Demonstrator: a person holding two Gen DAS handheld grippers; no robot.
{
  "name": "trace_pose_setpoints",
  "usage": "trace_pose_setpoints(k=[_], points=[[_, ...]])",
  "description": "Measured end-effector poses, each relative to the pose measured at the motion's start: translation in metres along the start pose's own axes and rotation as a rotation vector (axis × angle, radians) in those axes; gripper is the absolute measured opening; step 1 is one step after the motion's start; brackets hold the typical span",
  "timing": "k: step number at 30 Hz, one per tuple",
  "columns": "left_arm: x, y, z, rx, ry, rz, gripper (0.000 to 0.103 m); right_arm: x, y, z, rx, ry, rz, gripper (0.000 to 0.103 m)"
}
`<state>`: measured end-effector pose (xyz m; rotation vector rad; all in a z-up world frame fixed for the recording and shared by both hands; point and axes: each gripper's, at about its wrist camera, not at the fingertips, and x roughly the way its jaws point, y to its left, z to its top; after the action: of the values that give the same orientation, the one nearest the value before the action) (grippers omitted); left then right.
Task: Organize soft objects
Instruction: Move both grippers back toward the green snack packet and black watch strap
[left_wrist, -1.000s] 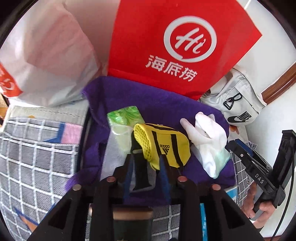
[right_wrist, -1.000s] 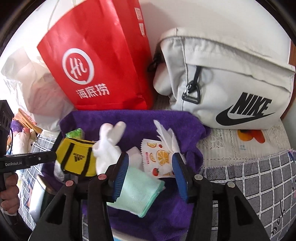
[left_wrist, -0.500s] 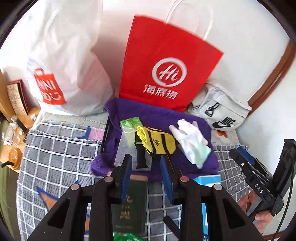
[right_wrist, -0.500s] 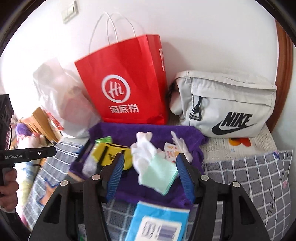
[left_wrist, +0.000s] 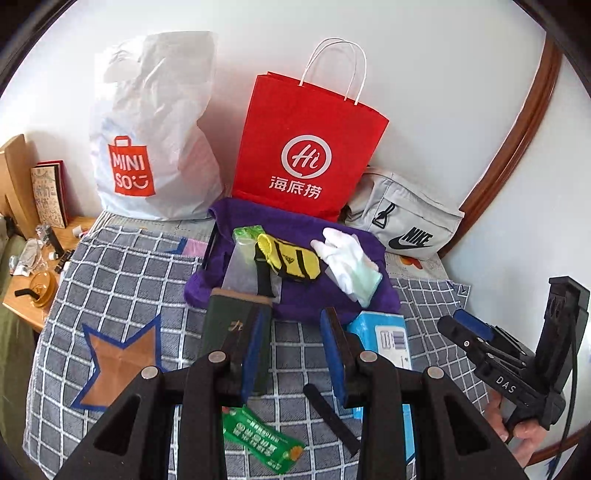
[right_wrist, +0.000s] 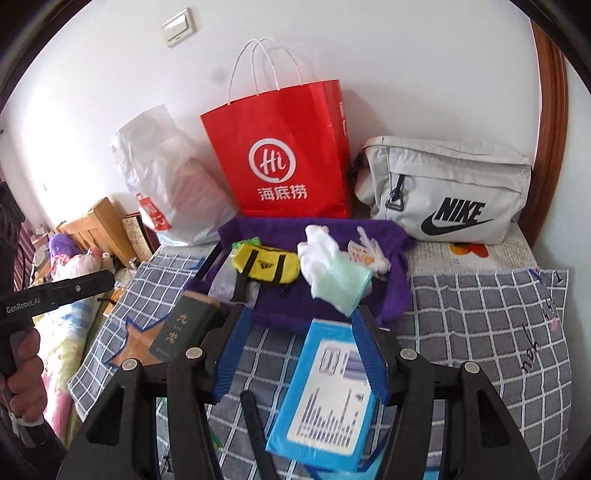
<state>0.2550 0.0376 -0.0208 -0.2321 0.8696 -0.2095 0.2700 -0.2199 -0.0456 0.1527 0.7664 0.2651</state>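
- One purple towel (left_wrist: 295, 221) carries one yellow pouch (left_wrist: 295, 260) and one white glove (left_wrist: 341, 253).
- Left gripper (left_wrist: 295, 354): jaws apart, empty.
- Right gripper (right_wrist: 301, 350): just widened, released, empty.

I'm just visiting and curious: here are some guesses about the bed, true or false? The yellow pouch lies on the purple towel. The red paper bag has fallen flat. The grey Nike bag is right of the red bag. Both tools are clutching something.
1. The yellow pouch lies on the purple towel: true.
2. The red paper bag has fallen flat: false, it stands upright against the wall.
3. The grey Nike bag is right of the red bag: true.
4. Both tools are clutching something: false, the left gripper and right gripper have empty fingers.
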Motion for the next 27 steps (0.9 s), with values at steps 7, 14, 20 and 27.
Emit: trace_pose_setpoints(k=[7, 14, 20, 27], points=[[-0.020, 0.011, -0.032, -0.062, 0.014, 0.008, 0.030, -0.019, 0.015, -0.031, -0.013, 0.012, 0.015, 0.055], [-0.033, 0.024, -0.063, -0.112, 0.022, -0.020, 0.030, -0.036, 0.018, -0.058, 0.038, -0.019, 0.104, 0.055], [-0.042, 0.025, -0.084, -0.107, -0.009, 0.007, 0.030, -0.047, 0.017, -0.075, 0.050, -0.037, 0.109, 0.055], [-0.034, 0.029, -0.108, -0.108, -0.029, 0.015, 0.030, -0.050, 0.013, -0.100, 0.042, -0.023, 0.066, 0.055]])
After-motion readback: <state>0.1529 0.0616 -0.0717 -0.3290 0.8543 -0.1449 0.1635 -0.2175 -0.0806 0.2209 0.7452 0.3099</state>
